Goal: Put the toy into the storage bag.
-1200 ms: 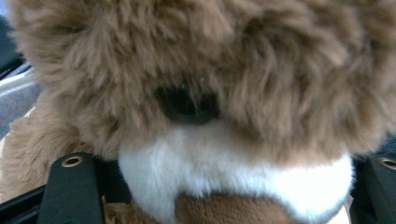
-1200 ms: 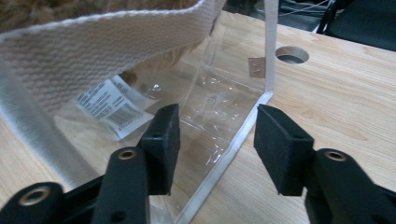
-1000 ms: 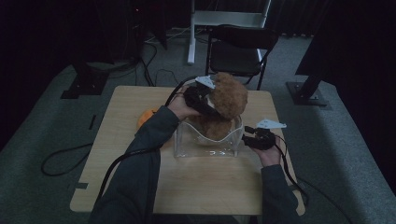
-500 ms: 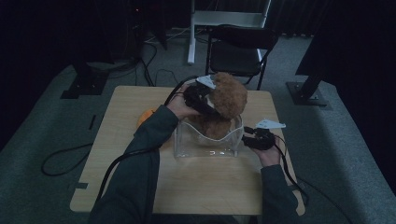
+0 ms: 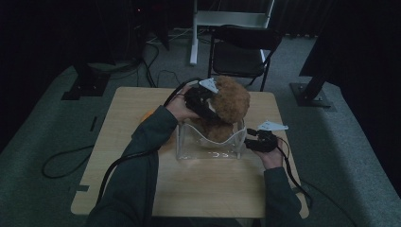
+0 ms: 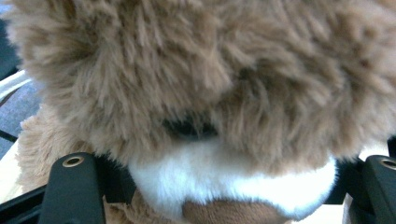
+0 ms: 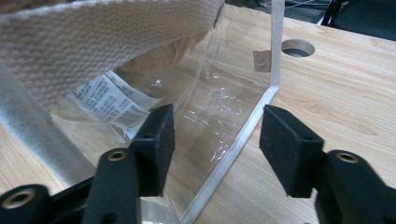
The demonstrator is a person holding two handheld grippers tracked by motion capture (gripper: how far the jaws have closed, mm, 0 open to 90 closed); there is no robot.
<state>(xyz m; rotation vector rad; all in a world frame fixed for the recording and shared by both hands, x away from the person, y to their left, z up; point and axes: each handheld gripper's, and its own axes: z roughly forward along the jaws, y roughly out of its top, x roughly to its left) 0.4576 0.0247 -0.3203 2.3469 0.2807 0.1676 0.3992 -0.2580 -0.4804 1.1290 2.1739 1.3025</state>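
The left tongs grip the shaggy brown plush bear by its head, the pale muzzle bulging between the black jaws, and hold it half sunk in the clear plastic bag on the pale wooden counter. The right tongs, just opened wider, straddle the bag's taped corner seam without pressing it. A woven cream strap arches above a printed label.

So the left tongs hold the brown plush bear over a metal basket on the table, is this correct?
Not quite. The left tongs do hold the brown plush bear, but it goes into a clear plastic bag with a woven strap, not a metal basket. The right gripper view shows the transparent wall and seam on the wooden table.
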